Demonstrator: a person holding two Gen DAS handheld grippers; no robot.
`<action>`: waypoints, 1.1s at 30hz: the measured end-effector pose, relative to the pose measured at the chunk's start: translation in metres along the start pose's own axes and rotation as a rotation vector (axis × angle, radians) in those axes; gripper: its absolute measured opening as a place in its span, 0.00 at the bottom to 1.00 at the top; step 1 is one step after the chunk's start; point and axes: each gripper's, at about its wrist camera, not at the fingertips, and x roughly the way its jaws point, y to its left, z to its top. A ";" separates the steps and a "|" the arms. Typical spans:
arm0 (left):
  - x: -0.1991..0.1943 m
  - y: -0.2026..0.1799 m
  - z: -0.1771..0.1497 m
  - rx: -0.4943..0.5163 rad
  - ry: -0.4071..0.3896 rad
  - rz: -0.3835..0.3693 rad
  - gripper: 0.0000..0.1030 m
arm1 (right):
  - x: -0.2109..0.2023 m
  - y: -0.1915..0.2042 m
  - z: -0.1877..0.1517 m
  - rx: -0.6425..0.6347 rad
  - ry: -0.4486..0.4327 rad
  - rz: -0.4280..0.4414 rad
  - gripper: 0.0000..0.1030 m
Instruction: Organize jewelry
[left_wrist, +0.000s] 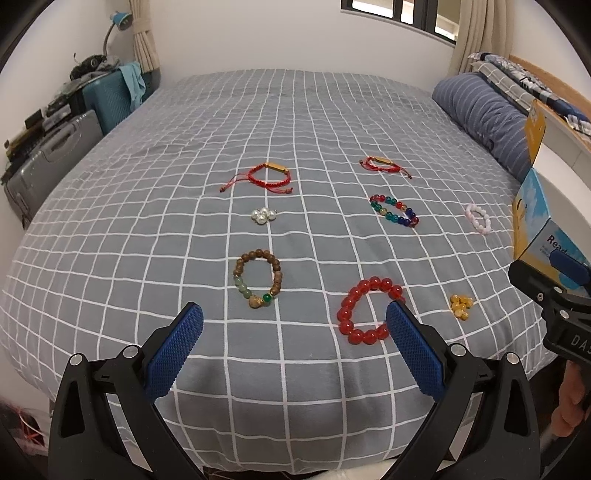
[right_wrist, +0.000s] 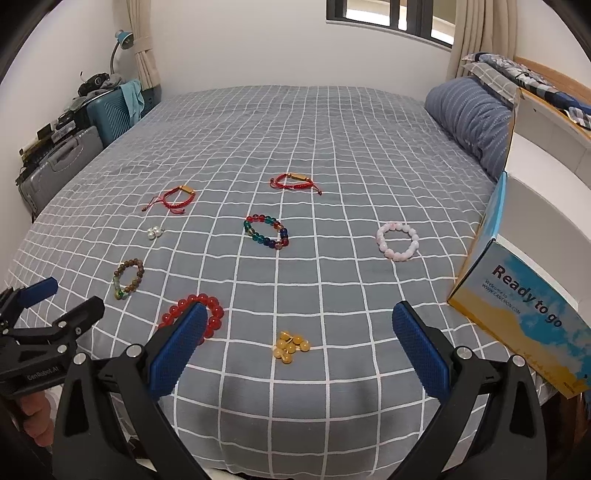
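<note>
Grey checked bedspread (right_wrist: 332, 155) lying flat, jewelry spreading across it. Left gripper (left_wrist: 293, 325) hovering, fingers standing wide apart, empty, wooden bead bracelet (left_wrist: 257, 277) just ahead. Red bead bracelet (right_wrist: 194, 317) lying centre. Right gripper (right_wrist: 299, 325) hovering, fingers spread, empty, over amber beads (right_wrist: 291, 346); printed box (right_wrist: 517, 295) sitting far right.
</note>
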 end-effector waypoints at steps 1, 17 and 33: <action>0.000 0.000 0.000 -0.003 0.003 -0.004 0.95 | 0.000 0.001 0.000 -0.004 0.003 -0.001 0.94; -0.001 0.001 0.000 -0.009 0.021 -0.009 0.95 | 0.004 0.000 -0.001 0.007 0.025 -0.010 0.94; -0.003 0.000 0.002 -0.003 0.012 -0.006 0.95 | 0.004 0.000 0.002 0.004 0.028 -0.019 0.94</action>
